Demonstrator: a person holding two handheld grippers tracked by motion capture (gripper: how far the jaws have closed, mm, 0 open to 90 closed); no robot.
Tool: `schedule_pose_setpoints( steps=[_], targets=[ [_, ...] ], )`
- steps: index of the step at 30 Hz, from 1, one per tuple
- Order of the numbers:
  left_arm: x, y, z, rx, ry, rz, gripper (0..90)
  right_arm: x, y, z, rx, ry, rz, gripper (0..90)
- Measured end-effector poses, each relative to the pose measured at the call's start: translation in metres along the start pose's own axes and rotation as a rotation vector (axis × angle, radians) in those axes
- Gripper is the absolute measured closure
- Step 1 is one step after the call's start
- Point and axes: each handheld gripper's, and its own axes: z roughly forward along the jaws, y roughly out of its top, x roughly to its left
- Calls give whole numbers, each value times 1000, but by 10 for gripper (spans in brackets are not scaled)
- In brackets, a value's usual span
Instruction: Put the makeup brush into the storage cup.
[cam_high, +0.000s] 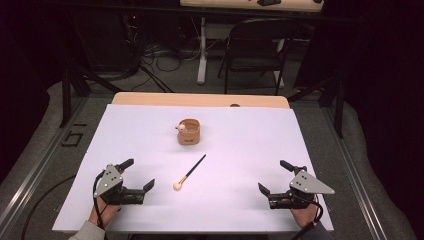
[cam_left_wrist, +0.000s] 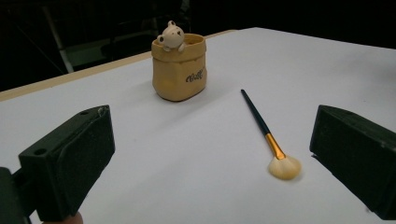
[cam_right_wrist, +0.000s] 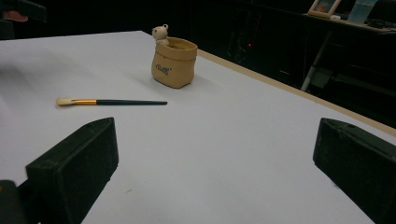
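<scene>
The left gripper (cam_high: 139, 176) and the right gripper (cam_high: 274, 176) rest at the near edge of the white table (cam_high: 250, 150), both with jaws spread wide and holding nothing. Between them, well apart from each, the makeup brush (cam_high: 189, 172) lies flat in front of the tan pot (cam_high: 189, 132). The left gripper view shows lettering on that pot (cam_left_wrist: 179, 66), too small to read, and a little bear figure (cam_left_wrist: 171, 35) on its rim.

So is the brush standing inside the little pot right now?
No, the brush lies flat on the white table, apart from the pot and nearer the person.
</scene>
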Motion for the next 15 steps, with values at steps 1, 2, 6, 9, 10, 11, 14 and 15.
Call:
schedule_pose_setpoints(
  steps=[1,2,6,9,10,11,14,15],
  targets=[
    [0,0,1,2,0,1,0,0,0,0,1,2,0,0],
    [0,1,2,4,0,-1,0,0,0,0,2,2,1,0],
    [-1,3,6,11,-2,-1,0,0,0,0,4,2,2,0],
    [-3,4,10,30,-8,0,0,0,0,0,4,2,1,0],
    [-4,5,11,37,-7,0,0,0,0,0,7,3,1,0],
    [-5,5,13,42,-6,4,0,0,0,-1,18,5,-1,0],
    [-6,8,17,57,-5,2,0,0,0,0,9,2,5,0],
    [-6,8,18,60,-4,4,0,-1,0,0,8,3,5,0]
  ],
)
